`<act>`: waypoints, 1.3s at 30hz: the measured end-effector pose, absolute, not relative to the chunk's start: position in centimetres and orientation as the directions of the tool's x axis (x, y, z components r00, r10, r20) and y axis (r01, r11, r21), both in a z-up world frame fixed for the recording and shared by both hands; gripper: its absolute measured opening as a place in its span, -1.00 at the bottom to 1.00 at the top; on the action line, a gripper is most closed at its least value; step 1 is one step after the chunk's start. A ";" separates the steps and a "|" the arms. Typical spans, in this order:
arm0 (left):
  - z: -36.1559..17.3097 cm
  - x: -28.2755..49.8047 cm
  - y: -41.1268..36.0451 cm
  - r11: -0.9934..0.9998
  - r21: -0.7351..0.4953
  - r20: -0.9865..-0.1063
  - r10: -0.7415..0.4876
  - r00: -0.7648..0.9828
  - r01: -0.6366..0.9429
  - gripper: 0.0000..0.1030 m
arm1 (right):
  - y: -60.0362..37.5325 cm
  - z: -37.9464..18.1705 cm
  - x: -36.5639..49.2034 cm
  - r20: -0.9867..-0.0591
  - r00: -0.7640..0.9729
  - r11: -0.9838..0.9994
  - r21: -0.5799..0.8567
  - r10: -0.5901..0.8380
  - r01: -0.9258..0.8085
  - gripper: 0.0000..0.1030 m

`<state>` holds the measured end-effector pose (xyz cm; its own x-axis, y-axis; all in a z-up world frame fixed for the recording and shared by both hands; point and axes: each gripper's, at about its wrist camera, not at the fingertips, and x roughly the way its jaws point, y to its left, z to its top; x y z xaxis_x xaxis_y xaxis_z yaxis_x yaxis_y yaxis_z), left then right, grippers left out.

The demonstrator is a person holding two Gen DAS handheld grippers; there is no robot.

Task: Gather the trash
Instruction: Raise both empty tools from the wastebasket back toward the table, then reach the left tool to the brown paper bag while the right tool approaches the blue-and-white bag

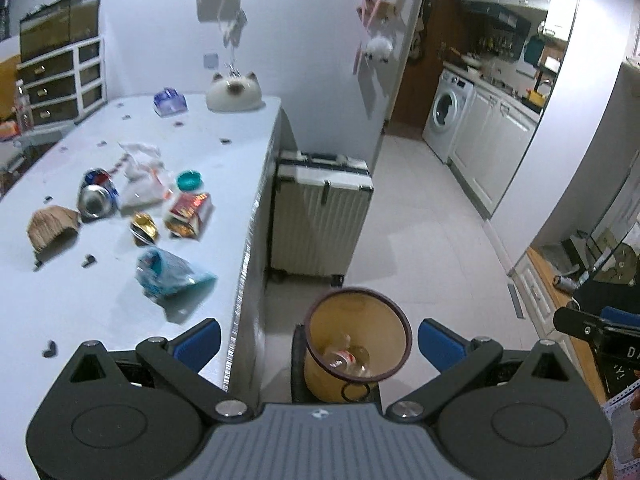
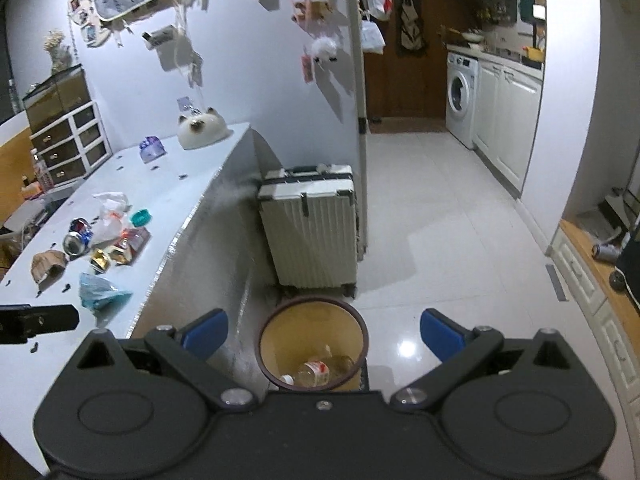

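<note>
Bench (image 1: pixel 60 320): a pale top along the left, carrying a loose cluster of litter.
Brown paper wad (image 1: pixel 52 226): leftmost of the cluster, crumpled.
Crushed can (image 1: pixel 96 196): on its side just right of the brown wad, open end toward the camera.
Clear plastic bag (image 1: pixel 142 176): bunched behind the can, touching it.
Gold wrapper (image 1: pixel 144 228): small, in front of the bag.
Red packet (image 1: pixel 190 214): beside the gold wrapper, with a teal lid (image 1: pixel 189 180) just behind it.
Teal bag (image 1: pixel 172 278): nearest the bench's front edge, apart from the rest.
Left gripper (image 1: pixel 319 340): blue-padded jaws spread wide, holding nothing, above the bin.
Bin (image 1: pixel 320 376): tan with a dark rim, on the floor beside the bench; a clear bottle (image 1: pixel 346 358) lies inside.
Suitcase (image 1: pixel 320 216): white, upright behind the bin.
Right gripper (image 2: pixel 324 334): jaws likewise wide and empty, over the same bin.
</note>
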<state>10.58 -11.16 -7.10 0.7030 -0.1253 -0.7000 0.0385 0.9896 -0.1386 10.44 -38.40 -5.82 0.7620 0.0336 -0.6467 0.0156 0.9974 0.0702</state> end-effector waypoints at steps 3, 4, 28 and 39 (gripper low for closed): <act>-6.1 9.9 -9.6 0.990 -0.136 -0.684 -0.118 0.720 0.033 1.00 | -36.9 -5.0 10.3 -0.628 0.777 0.998 0.057 0.034 0.002 1.00; -5.7 9.8 -8.9 0.990 -0.137 -0.679 -0.117 0.725 0.031 1.00 | -36.4 -4.8 10.4 -0.622 0.782 0.999 0.054 0.034 -0.001 1.00; -2.9 15.6 8.9 0.994 -0.098 -0.617 -0.096 0.781 0.046 1.00 | -19.0 -4.1 16.8 -0.557 0.829 0.998 0.059 0.038 -0.006 1.00; -4.7 21.1 16.1 0.995 -0.089 -0.638 -0.094 0.764 0.048 1.00 | -13.5 -5.3 21.5 -0.581 0.809 0.996 0.063 0.084 -0.059 1.00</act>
